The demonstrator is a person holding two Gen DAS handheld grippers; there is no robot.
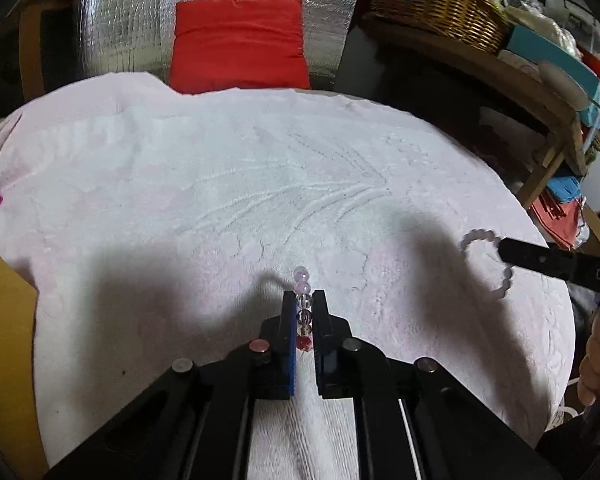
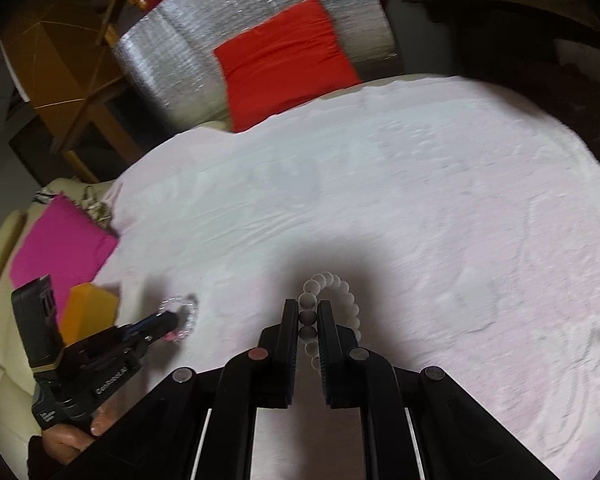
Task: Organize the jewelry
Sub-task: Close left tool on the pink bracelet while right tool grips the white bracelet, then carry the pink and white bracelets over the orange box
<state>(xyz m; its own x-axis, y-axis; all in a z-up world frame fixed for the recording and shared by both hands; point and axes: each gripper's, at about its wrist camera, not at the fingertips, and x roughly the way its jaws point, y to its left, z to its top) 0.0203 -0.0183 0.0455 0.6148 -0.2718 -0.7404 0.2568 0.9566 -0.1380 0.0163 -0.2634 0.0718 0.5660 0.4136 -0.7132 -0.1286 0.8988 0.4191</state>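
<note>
Left gripper [image 1: 304, 312] is clamping the clear-and-pink bead bracelet [image 1: 303, 304] above the white towel [image 1: 260, 168] | right gripper [image 2: 308, 320] is pinching the white bead bracelet [image 2: 334, 296] over the towel's near edge | both likely lifted clear for sorting.

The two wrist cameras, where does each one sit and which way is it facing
Left wrist: on the left gripper, angled down over the pale cloth; its fingers pinch a clear and pink bead bracelet.
Right wrist: on the right gripper, angled down likewise; it pinches a white bead bracelet, with a hand at lower left.
Shared: cloth, red cushion, and each other's gripper with its bracelet.
</note>
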